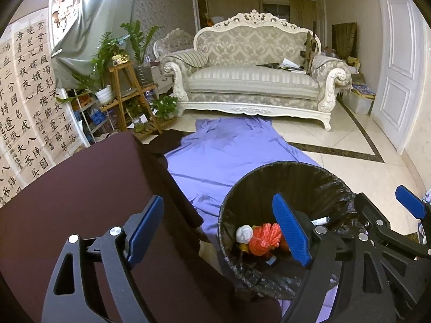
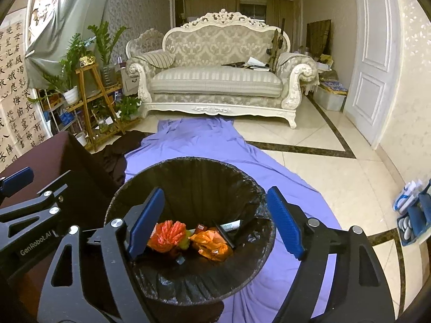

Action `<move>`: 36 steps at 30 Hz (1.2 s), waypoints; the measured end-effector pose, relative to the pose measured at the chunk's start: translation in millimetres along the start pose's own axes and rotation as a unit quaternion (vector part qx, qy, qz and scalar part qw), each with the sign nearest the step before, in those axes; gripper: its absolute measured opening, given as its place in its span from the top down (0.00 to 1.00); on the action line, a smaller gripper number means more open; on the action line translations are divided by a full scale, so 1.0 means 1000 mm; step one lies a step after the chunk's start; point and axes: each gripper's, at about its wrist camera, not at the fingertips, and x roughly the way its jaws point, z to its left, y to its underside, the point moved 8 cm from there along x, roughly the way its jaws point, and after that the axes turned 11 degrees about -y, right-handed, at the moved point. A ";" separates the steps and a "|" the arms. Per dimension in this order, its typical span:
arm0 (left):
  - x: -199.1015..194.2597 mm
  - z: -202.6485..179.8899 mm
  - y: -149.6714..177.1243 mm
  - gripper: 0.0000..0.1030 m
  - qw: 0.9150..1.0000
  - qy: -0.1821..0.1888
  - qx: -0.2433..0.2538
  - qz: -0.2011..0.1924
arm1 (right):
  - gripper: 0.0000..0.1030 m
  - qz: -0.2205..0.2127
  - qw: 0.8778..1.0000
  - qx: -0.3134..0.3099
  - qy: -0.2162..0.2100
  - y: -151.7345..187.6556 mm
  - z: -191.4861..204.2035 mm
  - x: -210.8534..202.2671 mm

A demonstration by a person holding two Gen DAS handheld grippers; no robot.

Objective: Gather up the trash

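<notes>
Bin (image 2: 188,177) bottom hidden under heaped trash (image 2: 212,245).

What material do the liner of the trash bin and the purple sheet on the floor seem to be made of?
The bin liner looks like thin black plastic film: it is glossy and crinkles in fine folds over the rim. The purple sheet looks like a matte woven fabric, probably cotton or a blend: it lies in soft creases without shine.
</notes>
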 end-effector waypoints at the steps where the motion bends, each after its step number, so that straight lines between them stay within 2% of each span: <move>1: -0.002 0.002 0.000 0.21 1.000 0.000 -0.002 -0.001 | 0.25 -0.002 1.000 -0.001 0.000 0.000 0.001 -0.004; 16: -0.050 0.043 0.018 0.19 0.999 -0.011 -0.030 -0.022 | 0.23 -0.033 0.999 -0.018 -0.023 0.006 0.033 -0.064; 21: -0.059 0.055 0.024 0.19 0.999 -0.015 -0.042 -0.024 | 0.19 -0.044 0.998 -0.025 -0.029 0.005 0.039 -0.080; 36: -0.066 0.063 0.029 0.19 0.998 -0.015 -0.053 -0.028 | 0.19 -0.050 0.998 -0.031 -0.030 0.009 0.042 -0.087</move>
